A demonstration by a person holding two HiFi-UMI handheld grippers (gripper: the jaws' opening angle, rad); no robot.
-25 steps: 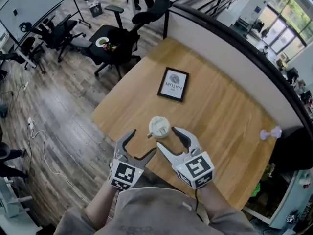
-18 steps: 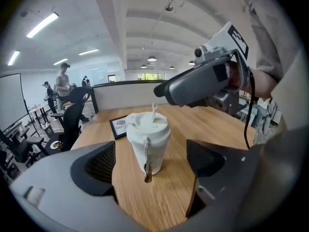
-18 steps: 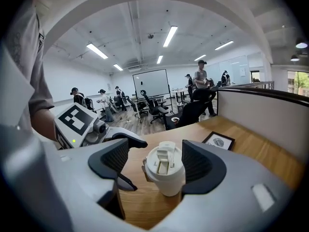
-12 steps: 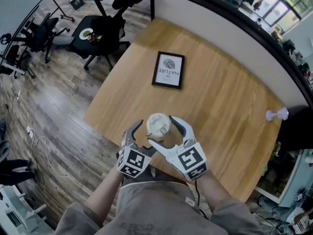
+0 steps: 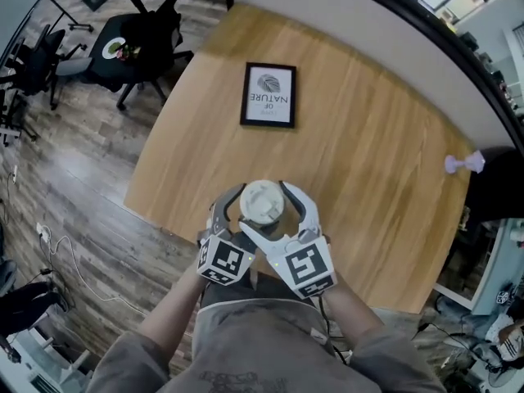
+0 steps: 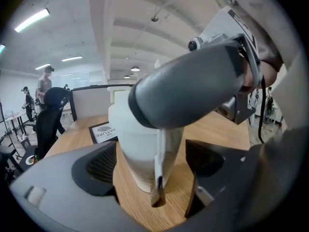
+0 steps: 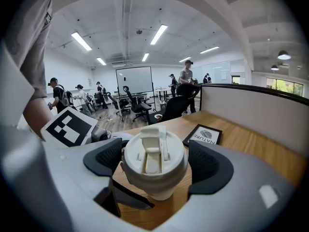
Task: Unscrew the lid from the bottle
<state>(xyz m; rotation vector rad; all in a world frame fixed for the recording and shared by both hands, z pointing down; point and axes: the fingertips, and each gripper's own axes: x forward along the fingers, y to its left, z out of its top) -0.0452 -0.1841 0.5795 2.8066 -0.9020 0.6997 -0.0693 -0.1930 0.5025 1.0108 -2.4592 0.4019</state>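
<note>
- Bottle (image 6: 136, 151) stands upright near the front edge of the wooden table (image 5: 368, 154), right in front of the person.
- White lid (image 5: 262, 201) is on the bottle, with the flip spout on top.
- Left gripper (image 6: 152, 164): jaws apart, either side of the lower white body. A thin gap shows at the right pad (image 6: 208, 159); the left pad (image 6: 100, 166) is just beside the wall, and contact is not clear.
- Right gripper (image 7: 154, 164): jaws apart and up at lid height, pads (image 7: 110, 161) just beside the lid rim on both sides. No firm squeeze is visible.
- One grey finger (image 6: 188, 91) of the right gripper crosses in front of the bottle top in the left gripper view.
- In the head view both grippers sit close together, their marker cubes touching or nearly so, with the lid between them.
- Framed print (image 5: 268, 95) lies flat on the table, well apart from the bottle, farther from the person.
- Small pale dumbbell-shaped thing (image 5: 461, 164) sits at the table's far right edge.
- Office chairs (image 5: 139, 39) stand on the floor past the table's left corner.
</note>
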